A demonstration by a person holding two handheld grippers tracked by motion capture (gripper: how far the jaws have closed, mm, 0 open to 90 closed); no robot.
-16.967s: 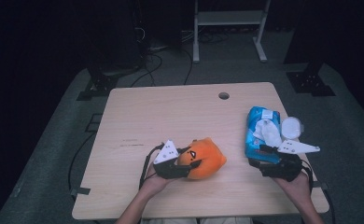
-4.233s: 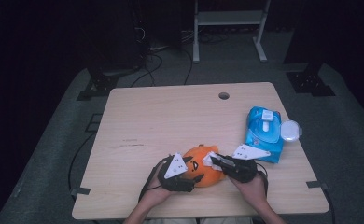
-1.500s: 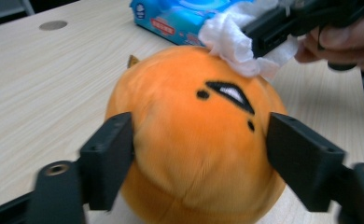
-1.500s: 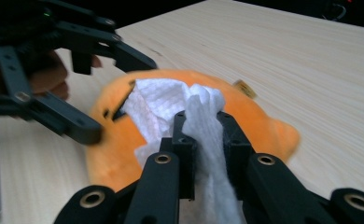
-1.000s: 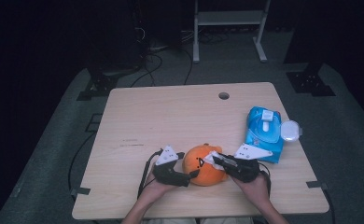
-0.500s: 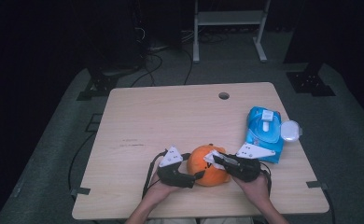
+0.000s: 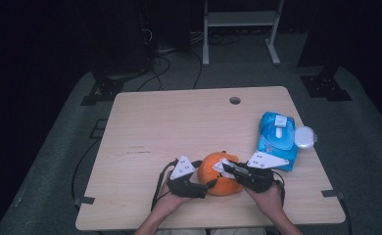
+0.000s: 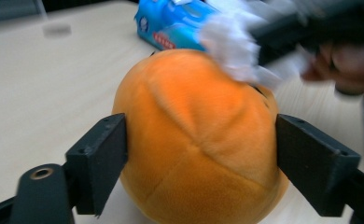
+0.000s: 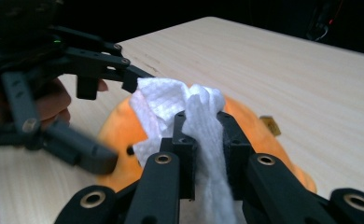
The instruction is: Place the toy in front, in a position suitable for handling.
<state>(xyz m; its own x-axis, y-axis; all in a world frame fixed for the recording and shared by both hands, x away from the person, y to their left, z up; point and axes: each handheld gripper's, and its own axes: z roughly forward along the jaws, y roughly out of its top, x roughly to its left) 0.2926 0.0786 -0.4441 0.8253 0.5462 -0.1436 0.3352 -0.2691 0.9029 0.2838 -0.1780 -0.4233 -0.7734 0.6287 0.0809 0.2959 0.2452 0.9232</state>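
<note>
An orange plush pumpkin (image 7: 224,186) sits near the table's front edge. My left gripper (image 7: 206,183) reaches it from the left. Its jaws have just been closing, and its pads (image 8: 103,161) press both flanks of the pumpkin (image 8: 199,140). My right gripper (image 7: 224,167) comes from the right and is shut on a crumpled white wipe (image 9: 171,100). The wipe (image 7: 222,165) rests on the pumpkin's top, and the pumpkin (image 9: 257,128) shows orange under my right gripper (image 9: 203,135).
A blue wipes pack (image 7: 277,139) lies at the right side of the wooden table (image 7: 179,127), with a round white lid (image 7: 304,137) beside it. A cable hole (image 7: 235,100) is at the far edge. A metal stand (image 7: 240,19) stands beyond the table.
Long ago the right gripper was at the blue pack; it now holds a wipe on the pumpkin. Over the last second the left jaws drew in slightly and both hands barely moved.
</note>
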